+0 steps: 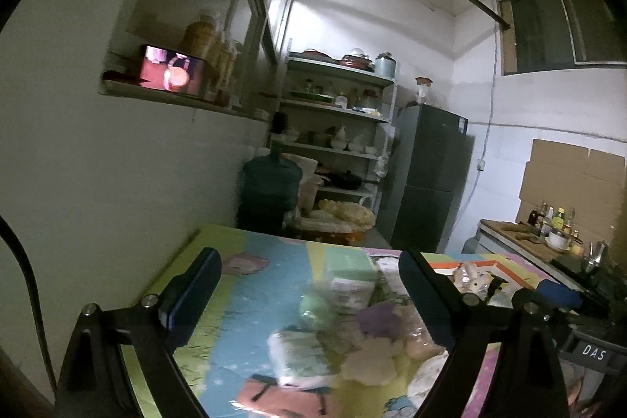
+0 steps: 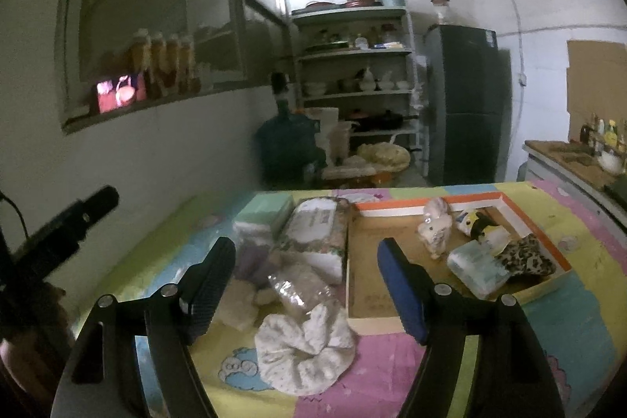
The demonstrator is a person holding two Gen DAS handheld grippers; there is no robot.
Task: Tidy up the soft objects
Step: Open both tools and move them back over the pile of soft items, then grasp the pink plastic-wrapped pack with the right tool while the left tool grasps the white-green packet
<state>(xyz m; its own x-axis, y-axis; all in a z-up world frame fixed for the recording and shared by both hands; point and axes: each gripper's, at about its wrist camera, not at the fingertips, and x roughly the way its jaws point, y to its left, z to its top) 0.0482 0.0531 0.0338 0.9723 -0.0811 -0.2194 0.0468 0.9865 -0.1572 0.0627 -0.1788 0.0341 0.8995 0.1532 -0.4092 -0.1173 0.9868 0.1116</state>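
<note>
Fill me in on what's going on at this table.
A person is sorting soft things with a two-finger gripper in each hand. The left gripper and right gripper are both open and hold nothing. A cardboard tray already holds a plush toy, a tissue pack and a leopard-print item. A white scrunchie and several packets still lie loose on the mat.

only readable text: "das", white letters on grey plate at lower right of left wrist view. print on wipes pack and label on fridge too blurred to read.
</note>
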